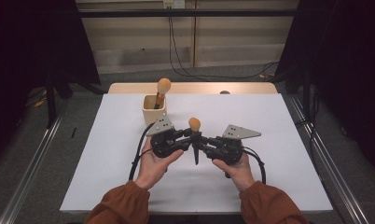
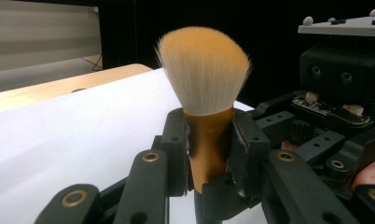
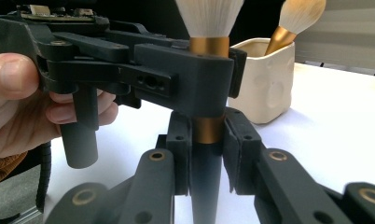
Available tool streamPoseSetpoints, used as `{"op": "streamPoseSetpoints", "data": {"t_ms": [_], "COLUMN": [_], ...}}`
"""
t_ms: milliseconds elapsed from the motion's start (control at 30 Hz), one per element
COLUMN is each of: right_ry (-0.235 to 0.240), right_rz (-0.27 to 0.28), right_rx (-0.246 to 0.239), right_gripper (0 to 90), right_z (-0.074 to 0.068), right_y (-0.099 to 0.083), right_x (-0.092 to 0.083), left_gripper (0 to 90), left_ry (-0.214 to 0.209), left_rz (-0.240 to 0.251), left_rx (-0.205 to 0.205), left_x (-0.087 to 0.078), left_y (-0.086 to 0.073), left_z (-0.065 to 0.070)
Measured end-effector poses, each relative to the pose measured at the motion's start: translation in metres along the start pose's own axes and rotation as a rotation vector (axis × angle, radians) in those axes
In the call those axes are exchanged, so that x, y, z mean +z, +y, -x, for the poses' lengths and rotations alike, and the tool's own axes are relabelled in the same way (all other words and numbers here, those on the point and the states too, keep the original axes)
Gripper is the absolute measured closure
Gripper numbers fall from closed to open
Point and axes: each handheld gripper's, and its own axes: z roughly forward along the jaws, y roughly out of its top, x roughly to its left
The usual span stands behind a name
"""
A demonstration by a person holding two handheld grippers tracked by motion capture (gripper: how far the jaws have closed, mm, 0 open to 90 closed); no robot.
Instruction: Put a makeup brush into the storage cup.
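Note:
A makeup brush (image 1: 194, 124) with an orange-tipped bristle head, gold ferrule and dark handle stands upright above the white table, held by both grippers. My left gripper (image 1: 190, 136) comes in from the left and is shut on the gold ferrule (image 2: 209, 140), just under the bristles (image 2: 204, 70). My right gripper (image 1: 199, 143) comes in from the right and is shut lower down, where the gold band (image 3: 207, 130) meets the dark handle (image 3: 206, 186). In the right gripper view the left gripper (image 3: 185, 79) crosses above my jaws.
A cream cup (image 1: 154, 110) stands behind the left gripper and holds a second brush (image 1: 163, 86); the cup (image 3: 265, 79) also shows in the right gripper view. The white table sheet (image 1: 269, 177) spreads all around. Cables trail from both grippers toward the person.

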Motion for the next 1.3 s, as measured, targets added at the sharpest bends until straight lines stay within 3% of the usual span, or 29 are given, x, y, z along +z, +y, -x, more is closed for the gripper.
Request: {"op": "streamPoseSetpoints", "data": {"t_ms": [200,467,967,1100,1300], "right_ry": [-0.003,0.004,-0.001,-0.01,-0.035], "right_rz": [-0.004,-0.01,-0.043,-0.037,-0.031], "right_rx": [0.002,0.005,-0.001,0.009,0.023], "right_gripper": [72.1,65.0,27.9,14.1,4.6], "right_z": [0.001,0.0006,-0.0004,-0.0006,0.0005], "right_y": [-0.0008,-0.0013,-0.0022,-0.0017,-0.0009], "right_x": [0.0007,0.0019,0.0035,0.0042,0.0025], "left_gripper": [70.1,70.1,70.1,70.1,70.1], "left_ry": [-0.015,0.003,0.021,0.026,0.033], "left_rz": [0.002,0.004,0.014,0.018,0.021], "left_rx": [-0.002,-0.001,-0.003,0.001,-0.006], "left_x": [0.0008,-0.0009,-0.004,-0.0052,-0.0075], "left_y": [0.0003,0.0008,0.0017,0.0021,0.0028], "left_z": [-0.0002,-0.0012,-0.0048,-0.0066,-0.0091]}}
